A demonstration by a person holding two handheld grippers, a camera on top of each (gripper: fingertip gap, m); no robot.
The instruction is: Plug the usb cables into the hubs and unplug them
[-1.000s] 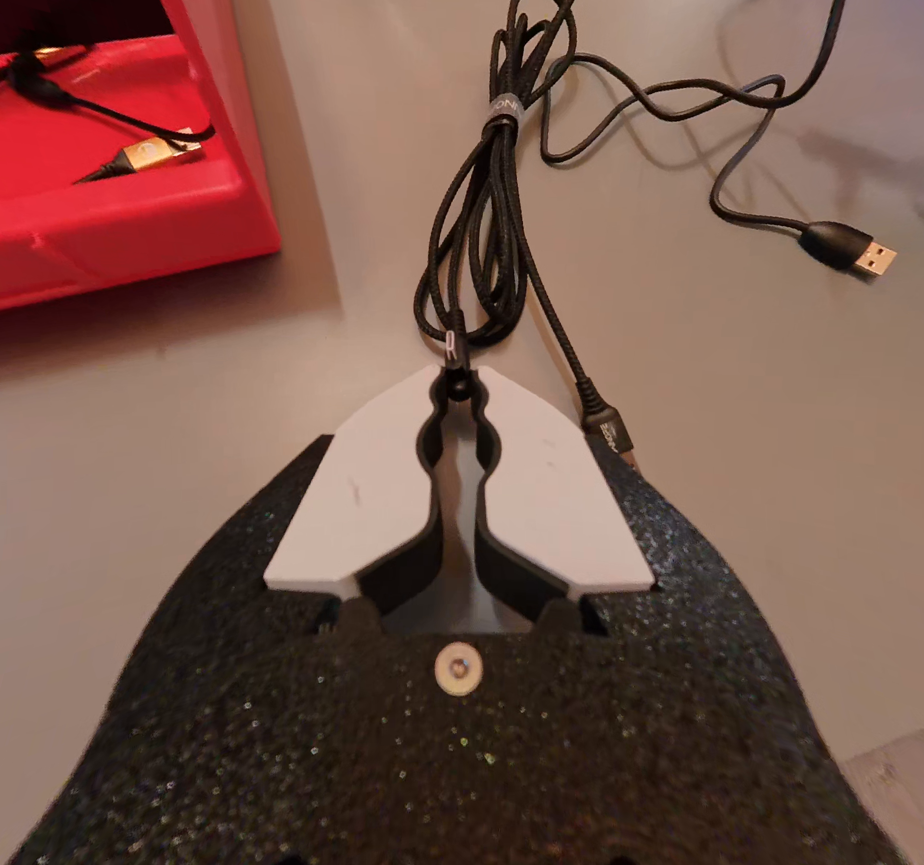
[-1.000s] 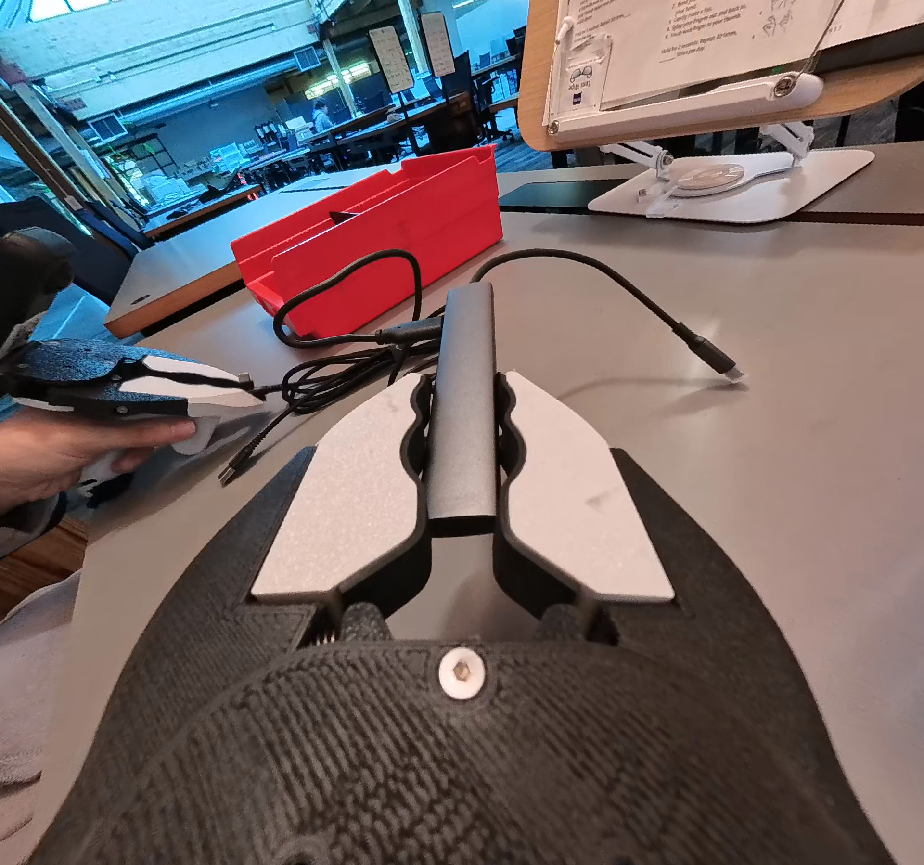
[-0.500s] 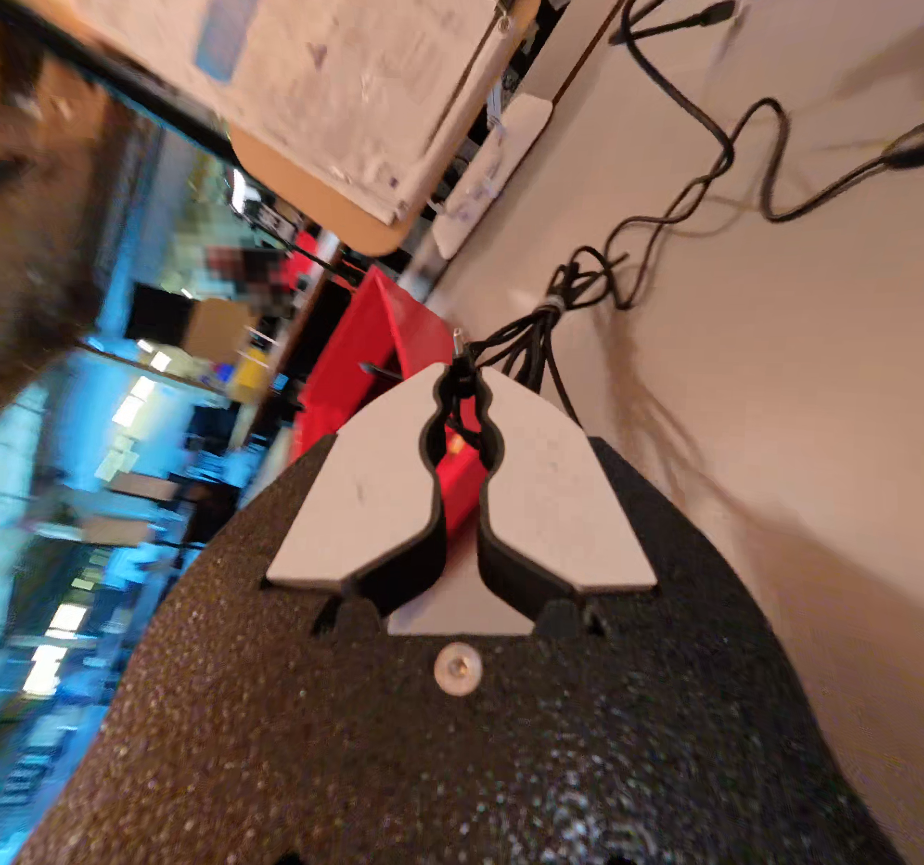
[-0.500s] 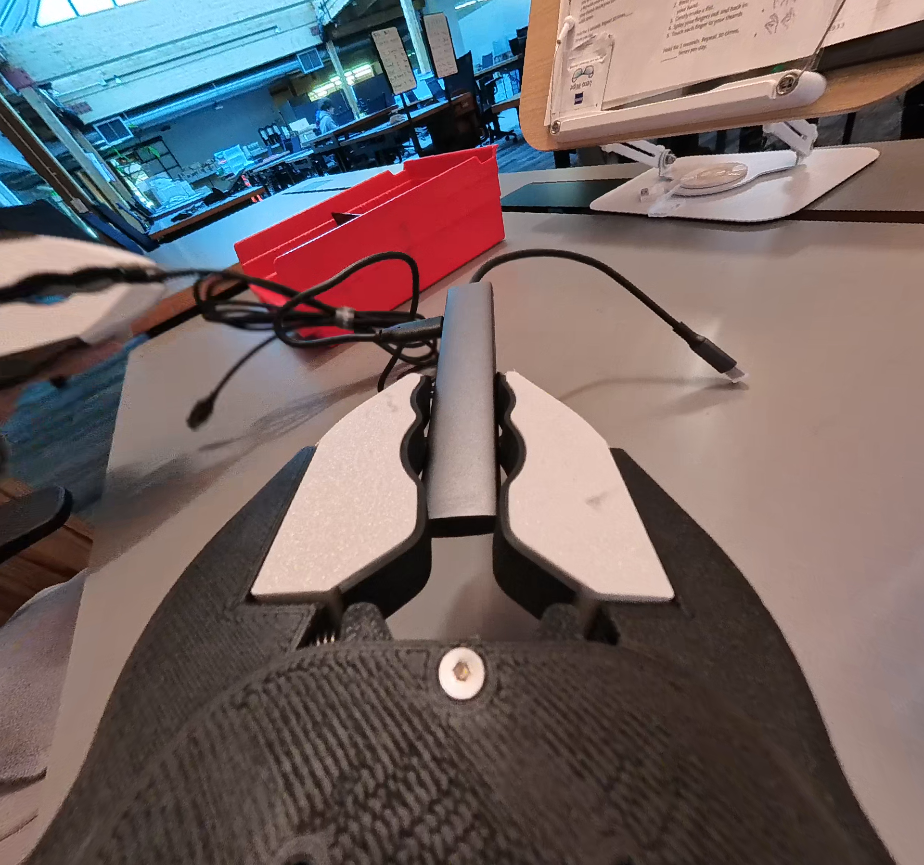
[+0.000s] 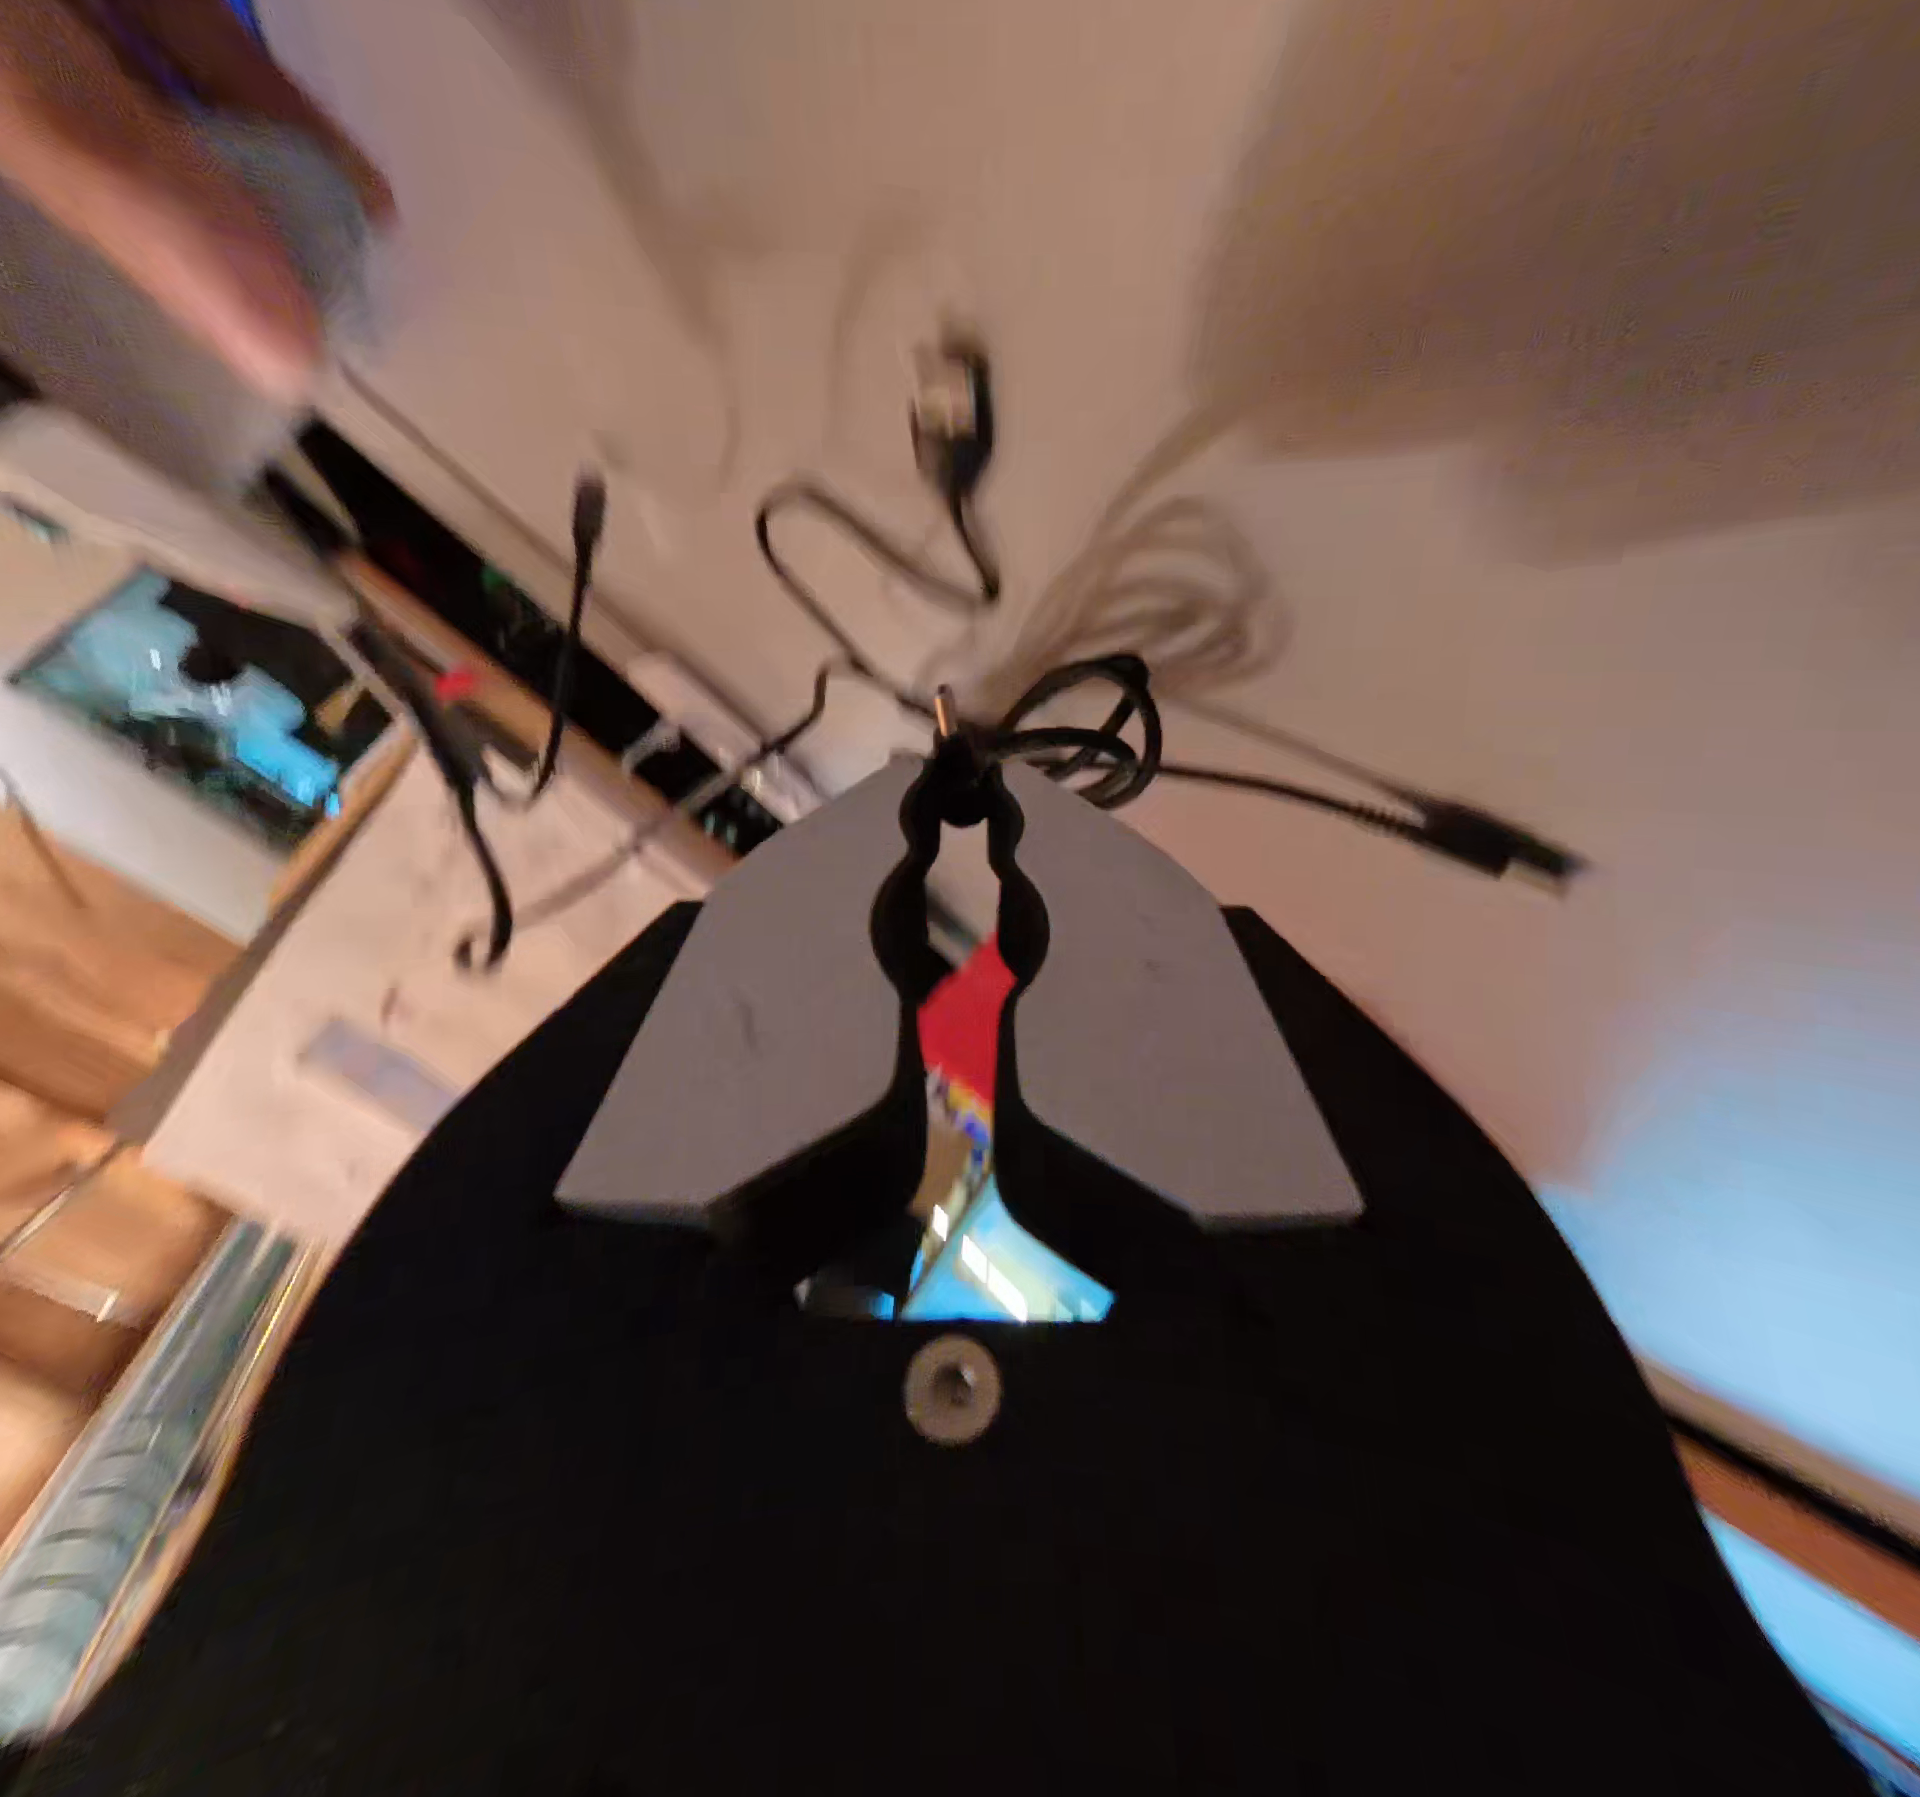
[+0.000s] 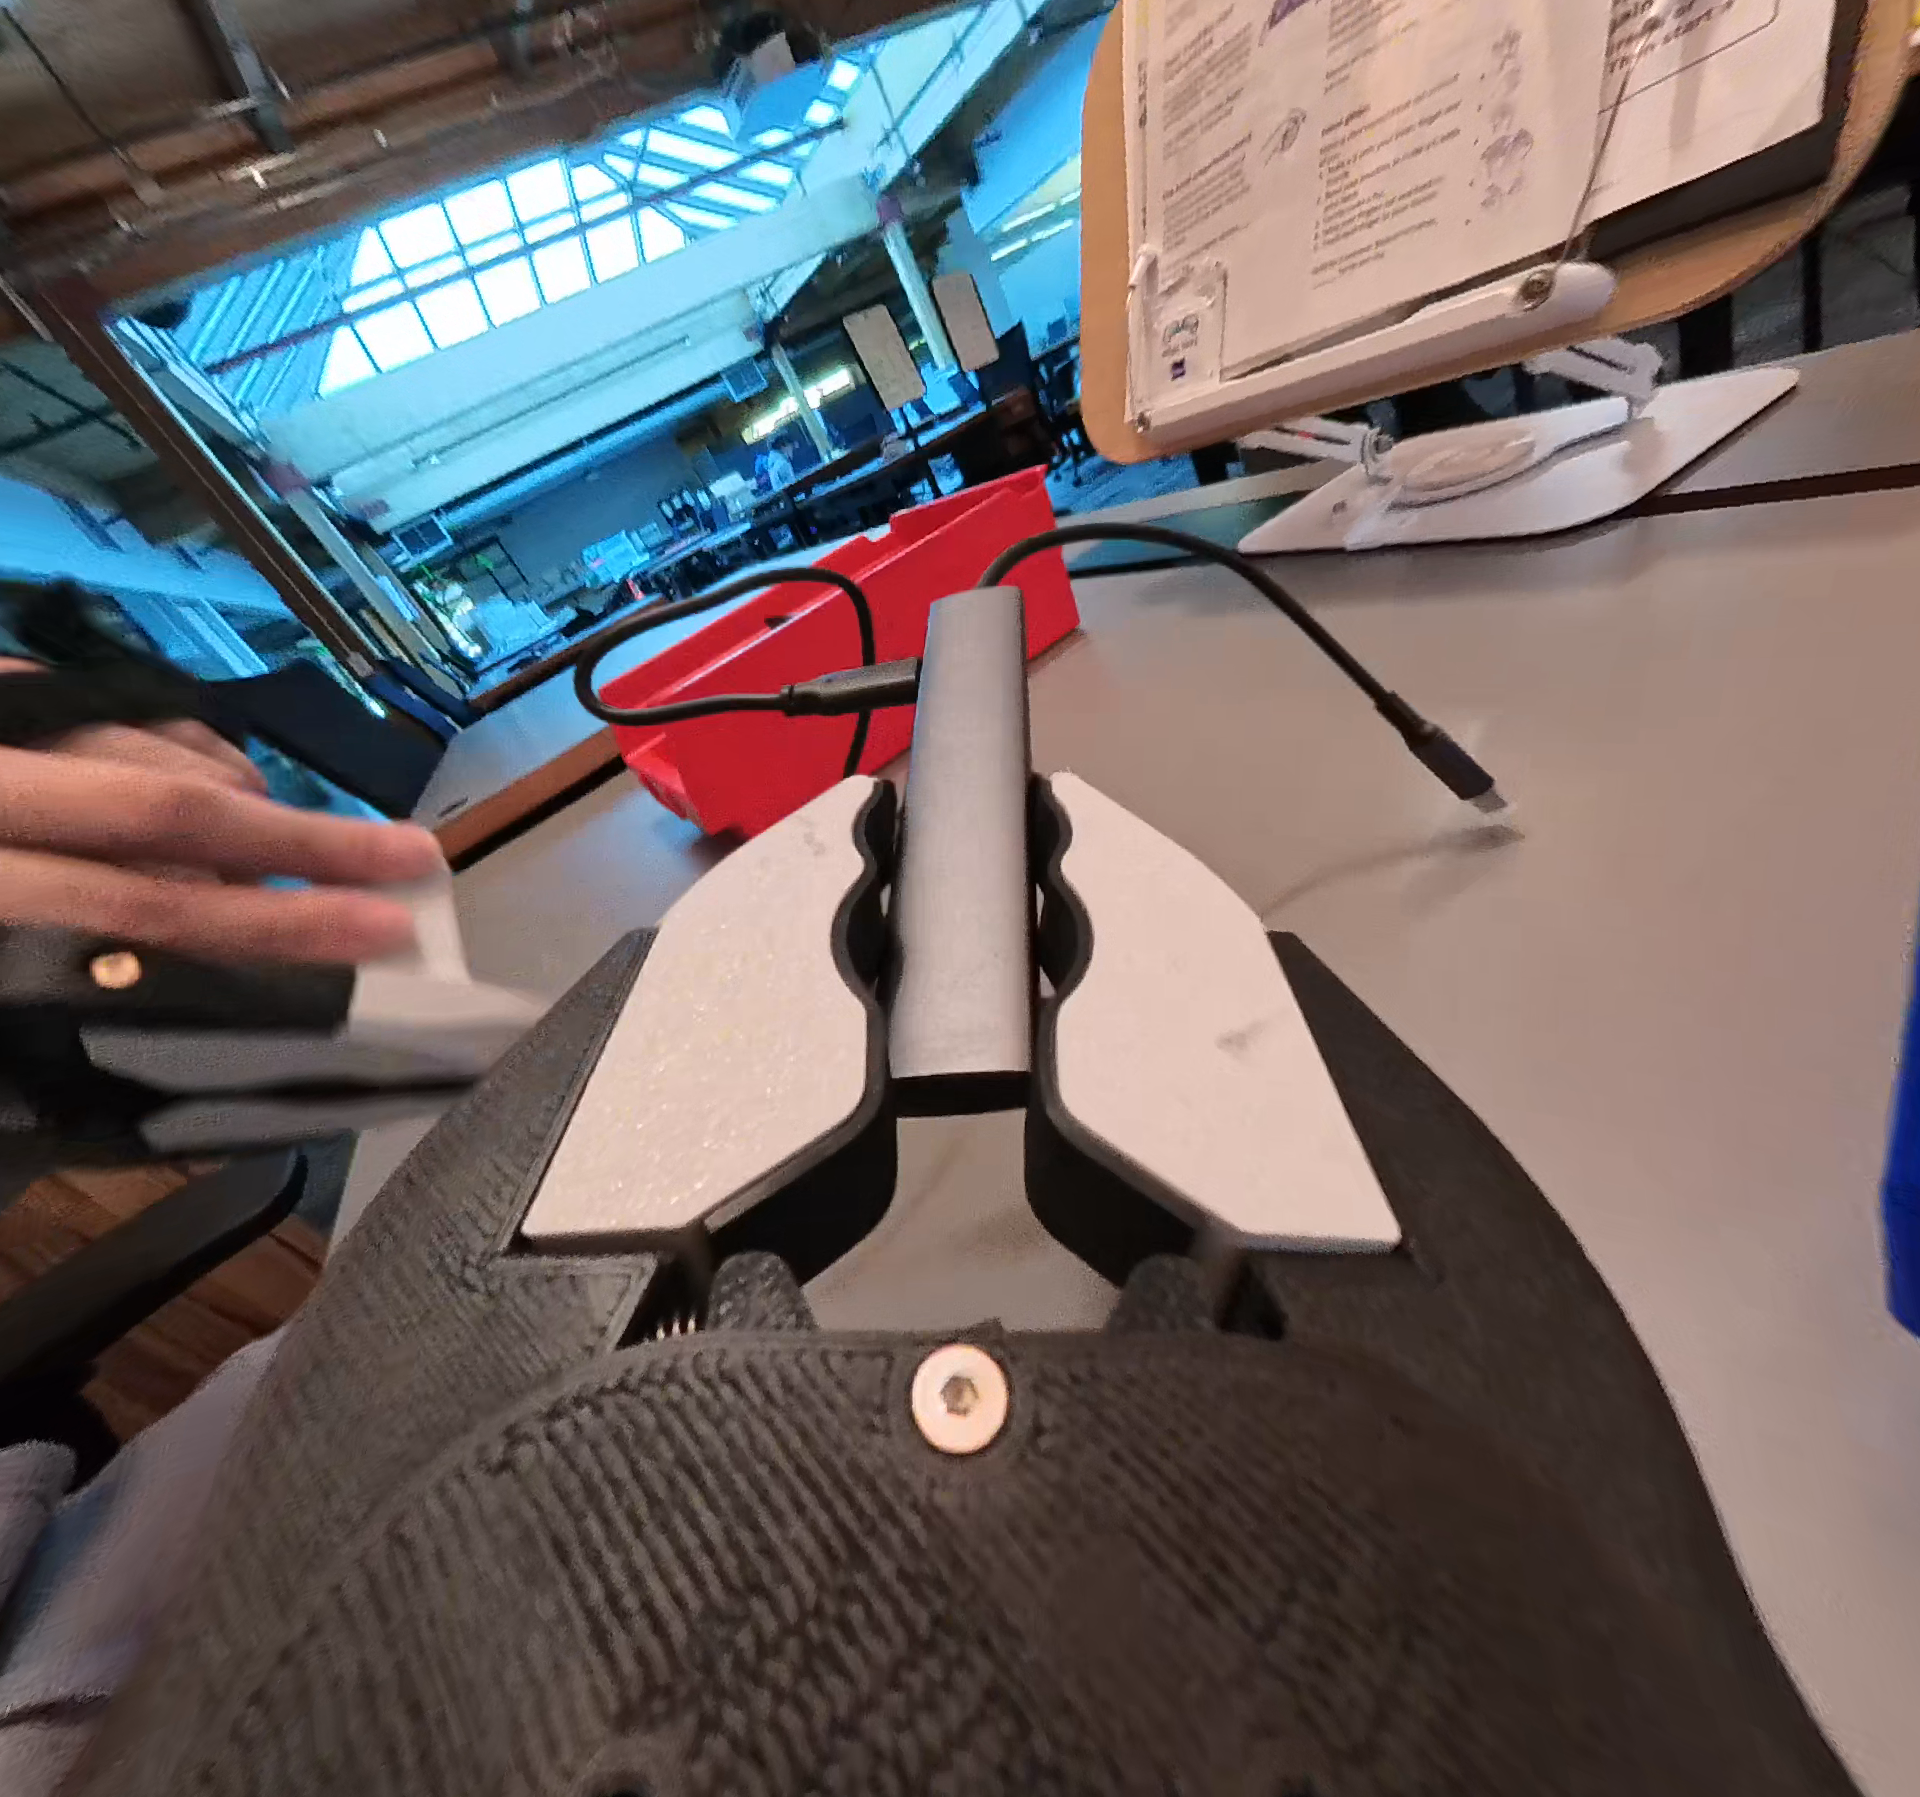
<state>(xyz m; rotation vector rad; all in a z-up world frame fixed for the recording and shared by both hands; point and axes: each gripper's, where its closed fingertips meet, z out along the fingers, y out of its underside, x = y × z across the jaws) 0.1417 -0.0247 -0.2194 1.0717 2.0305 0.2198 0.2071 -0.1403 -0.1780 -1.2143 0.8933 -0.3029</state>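
My right gripper (image 6: 958, 791) is shut on a grey bar-shaped USB hub (image 6: 961, 812) and holds it above the grey table (image 6: 1558, 916). A black cable plug (image 6: 847, 685) sits in the hub's left side. The hub's own lead ends in a free plug (image 6: 1460, 781) hanging at the right. My left gripper (image 5: 954, 776) is shut on the plug end of a black braided USB cable (image 5: 1081, 729), lifted and tilted, in a blurred view. The cable's bundle and other plug (image 5: 1486, 843) dangle beyond it. The left gripper also shows in the right wrist view (image 6: 312, 1051), held by a hand, close to my right gripper.
A red bin (image 6: 831, 667) stands on the table behind the hub. A tilted board with papers (image 6: 1455, 116) on a white stand (image 6: 1507, 469) is at the back right. Another black cable (image 5: 873, 542) lies on the table in the left wrist view.
My left gripper lifted the braided cable off the table, swung round and came close beside my right gripper. My right gripper tilted upward with the hub.
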